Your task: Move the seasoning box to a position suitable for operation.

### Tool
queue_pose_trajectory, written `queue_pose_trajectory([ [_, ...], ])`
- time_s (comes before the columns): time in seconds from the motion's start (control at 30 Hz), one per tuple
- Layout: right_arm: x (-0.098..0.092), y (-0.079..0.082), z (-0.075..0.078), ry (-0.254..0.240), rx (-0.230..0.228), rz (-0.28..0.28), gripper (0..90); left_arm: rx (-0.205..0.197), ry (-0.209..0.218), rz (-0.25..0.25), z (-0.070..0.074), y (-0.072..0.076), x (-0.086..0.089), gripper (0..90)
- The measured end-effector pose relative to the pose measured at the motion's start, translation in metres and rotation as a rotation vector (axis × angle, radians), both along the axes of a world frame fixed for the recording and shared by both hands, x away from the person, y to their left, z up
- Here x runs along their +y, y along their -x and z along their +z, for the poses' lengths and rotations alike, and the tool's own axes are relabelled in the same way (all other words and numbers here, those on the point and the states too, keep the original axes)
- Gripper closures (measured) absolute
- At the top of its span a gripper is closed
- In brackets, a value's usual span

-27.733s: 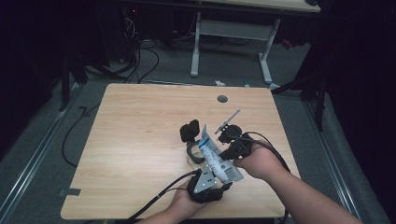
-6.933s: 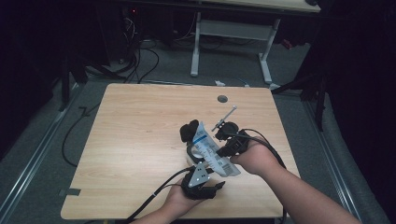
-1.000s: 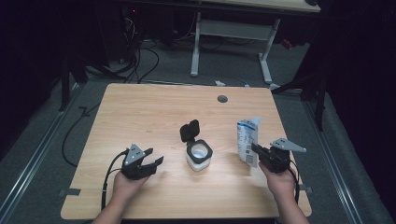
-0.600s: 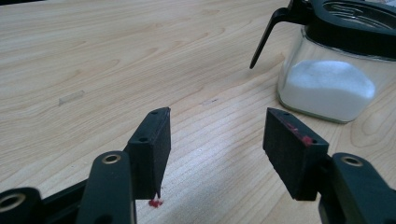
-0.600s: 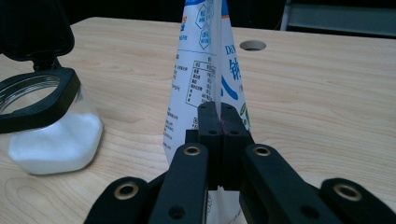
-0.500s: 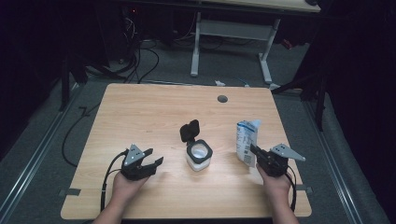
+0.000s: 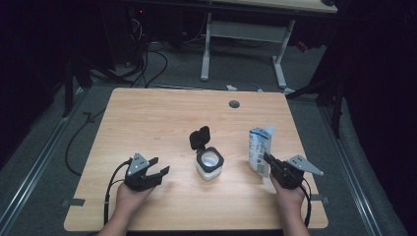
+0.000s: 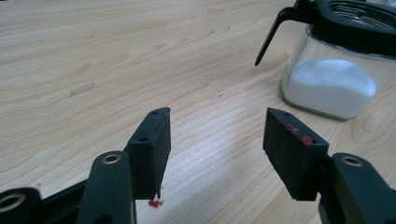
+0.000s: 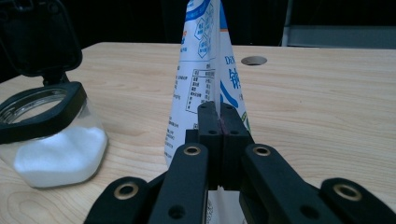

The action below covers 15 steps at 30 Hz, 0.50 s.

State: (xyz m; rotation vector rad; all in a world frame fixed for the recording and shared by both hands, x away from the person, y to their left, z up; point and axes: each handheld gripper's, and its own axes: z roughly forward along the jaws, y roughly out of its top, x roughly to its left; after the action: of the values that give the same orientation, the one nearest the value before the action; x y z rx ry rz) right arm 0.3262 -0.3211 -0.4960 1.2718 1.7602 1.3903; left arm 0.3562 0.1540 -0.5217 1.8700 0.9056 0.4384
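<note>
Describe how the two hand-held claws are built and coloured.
Both are black. The left claw carries a grey three-cornered plate, a black cable trailing behind, and flat block pads smeared with red. The right claw has the same grey plate, a black cable and brass-ringed rivets.

Wooden table [image 7: 147, 118] carries jar [image 7: 209, 164], seemingly upright carton [image 7: 259, 150].
</note>
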Motion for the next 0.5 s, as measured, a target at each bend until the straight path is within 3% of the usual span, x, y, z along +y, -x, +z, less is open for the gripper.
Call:
queue_pose_trajectory([
  [0.5,-0.005,-0.013,-0.005,0.011,-0.016,-0.026,90.0,0.002,0.004,0.008,-0.001,0.003,0.006,41.9],
])
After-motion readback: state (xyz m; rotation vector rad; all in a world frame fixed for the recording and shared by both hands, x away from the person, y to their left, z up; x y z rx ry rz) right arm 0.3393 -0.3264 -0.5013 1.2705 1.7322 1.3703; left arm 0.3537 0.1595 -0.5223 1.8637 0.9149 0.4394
